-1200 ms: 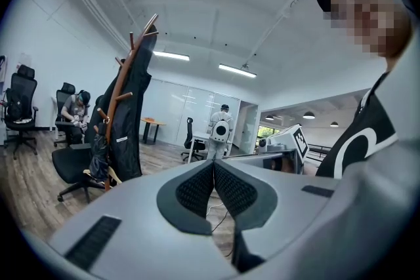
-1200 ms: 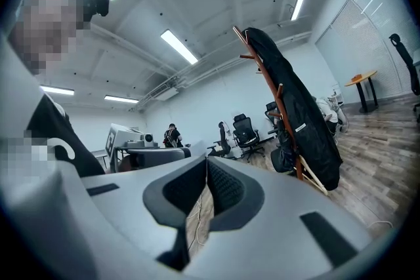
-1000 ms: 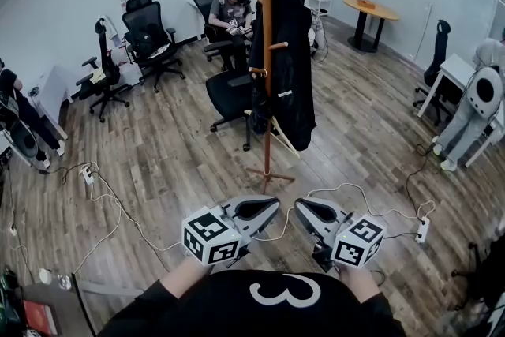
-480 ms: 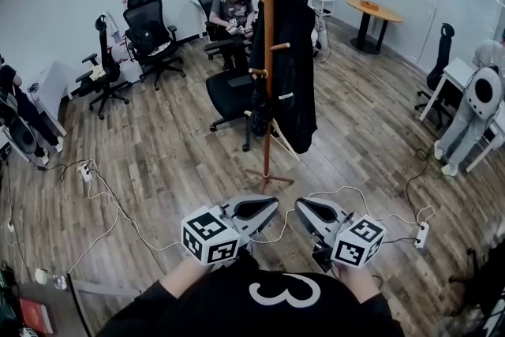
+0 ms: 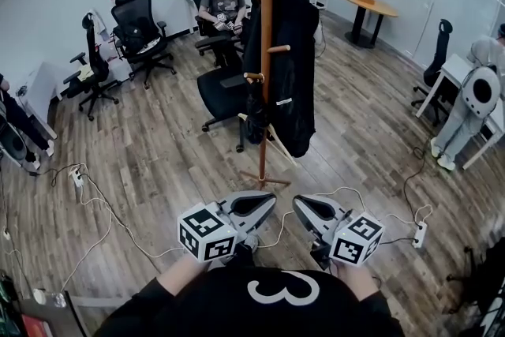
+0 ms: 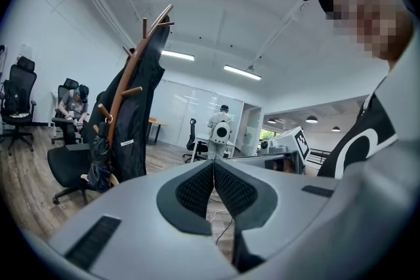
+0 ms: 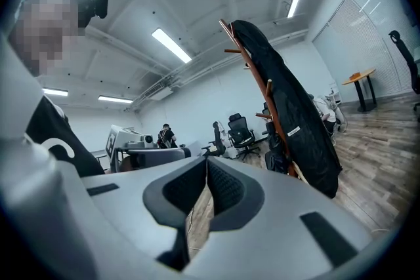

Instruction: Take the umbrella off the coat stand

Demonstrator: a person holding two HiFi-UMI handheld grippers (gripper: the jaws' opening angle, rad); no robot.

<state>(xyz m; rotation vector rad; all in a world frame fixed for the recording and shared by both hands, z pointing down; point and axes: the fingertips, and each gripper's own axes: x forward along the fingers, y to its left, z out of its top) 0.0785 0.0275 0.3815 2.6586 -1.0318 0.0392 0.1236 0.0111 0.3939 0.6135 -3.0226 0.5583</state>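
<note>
A wooden coat stand (image 5: 266, 28) rises from the plank floor ahead of me, draped with a long black coat (image 5: 293, 51). A dark folded umbrella (image 5: 254, 116) hangs from a low peg on the stand's left side, its pale wooden end (image 5: 282, 144) sticking out below. The umbrella (image 6: 99, 157) also shows in the left gripper view, and the stand (image 7: 257, 85) in the right gripper view. My left gripper (image 5: 272, 200) and right gripper (image 5: 297, 203) are held side by side near my chest, both shut and empty, well short of the stand.
Black office chairs (image 5: 142, 31) and a seated person (image 5: 220, 5) are behind the stand. Another chair (image 5: 222, 95) stands right beside it. Cables (image 5: 102, 205) and a power strip (image 5: 420, 234) lie on the floor. A round table (image 5: 369, 8) and a white robot (image 5: 473, 102) are at the right.
The stand and chairs have shifted slightly in view as I stepped a little towards the stand. Both grippers stay shut, side by side, carried forward with me.
</note>
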